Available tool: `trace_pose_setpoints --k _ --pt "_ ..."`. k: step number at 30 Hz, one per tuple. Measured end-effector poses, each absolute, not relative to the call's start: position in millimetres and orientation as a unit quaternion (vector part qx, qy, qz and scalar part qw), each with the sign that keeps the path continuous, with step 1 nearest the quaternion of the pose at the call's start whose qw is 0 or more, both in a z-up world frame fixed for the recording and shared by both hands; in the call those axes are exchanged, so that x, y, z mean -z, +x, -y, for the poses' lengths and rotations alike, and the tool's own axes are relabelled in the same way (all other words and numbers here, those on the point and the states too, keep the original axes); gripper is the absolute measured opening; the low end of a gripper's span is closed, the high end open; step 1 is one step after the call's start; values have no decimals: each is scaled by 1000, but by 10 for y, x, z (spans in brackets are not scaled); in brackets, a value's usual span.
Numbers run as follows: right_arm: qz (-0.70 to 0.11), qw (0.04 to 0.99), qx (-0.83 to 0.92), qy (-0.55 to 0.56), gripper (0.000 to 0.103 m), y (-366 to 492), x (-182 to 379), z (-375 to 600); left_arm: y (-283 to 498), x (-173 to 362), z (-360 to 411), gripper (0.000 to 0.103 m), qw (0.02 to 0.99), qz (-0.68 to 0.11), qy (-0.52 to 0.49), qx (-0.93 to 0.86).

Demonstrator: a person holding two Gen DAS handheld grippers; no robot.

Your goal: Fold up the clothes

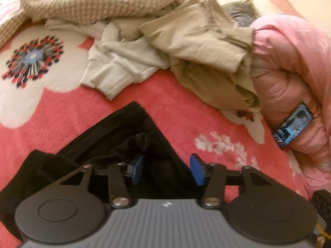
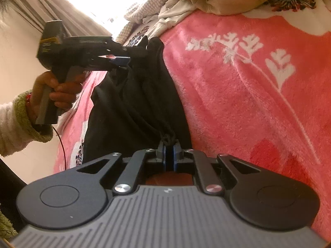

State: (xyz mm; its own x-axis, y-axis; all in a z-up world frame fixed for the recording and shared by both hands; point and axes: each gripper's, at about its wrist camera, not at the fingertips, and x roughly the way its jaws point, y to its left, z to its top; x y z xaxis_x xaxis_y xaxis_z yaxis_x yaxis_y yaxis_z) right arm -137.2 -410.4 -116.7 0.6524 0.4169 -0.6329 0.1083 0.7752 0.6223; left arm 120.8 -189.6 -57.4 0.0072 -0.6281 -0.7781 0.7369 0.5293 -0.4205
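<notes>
Black garment (image 2: 134, 103): matt, soft cloth. Blanket (image 1: 165, 95), centre frame: plush pink fleece. Sweater (image 1: 93, 2), upper left: coarse knit. Jacket (image 1: 289, 72), right: smooth quilted fabric.

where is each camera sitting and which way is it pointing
Left wrist: sits on the left tongs, looking down along them at the black garment on the pink blanket, with a pile of pale clothes beyond; only the tongs show, jaws apart.
Right wrist: sits on the right tongs, shut on the black garment, looking along the cloth toward the left tongs; the person's left hand and sleeve show.
Shared: black garment, pink blanket, clothes pile, left tongs.
</notes>
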Motion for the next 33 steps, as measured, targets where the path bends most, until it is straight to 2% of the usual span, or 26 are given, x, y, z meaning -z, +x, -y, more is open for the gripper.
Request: trace_pose_setpoints --k 4,8,14,17,18,19,22,27,30,33 --pt "-410 846 -89 329 5 -1355 1201 4122 1177 382 1712 67 709 -482 42 514" --pt "-411 845 -85 331 5 -1351 1224 4118 1157 198 1447 68 711 -459 51 530" --pt "-414 845 -80 330 5 -1363 1196 4122 1142 131 865 68 712 -479 93 505" --pt "-419 837 -70 346 9 -1397 1182 4181 1054 197 603 68 709 -496 101 490" --pt "-422 833 -62 352 15 -1424 1180 4212 1018 224 521 68 708 -502 103 486" --pt "-426 829 -48 360 24 -1461 1176 4252 982 250 438 68 706 -508 104 482" --pt "-424 832 -9 356 24 -1572 1079 4367 874 330 191 68 701 -525 109 470" --pt "-405 867 -8 289 26 -1360 686 4366 595 557 123 63 675 -549 125 477" --pt "-395 885 -55 239 26 -978 473 4225 511 628 193 60 672 -549 128 480" --pt "-385 894 -99 205 31 -494 384 4042 464 707 244 53 672 -555 119 475"
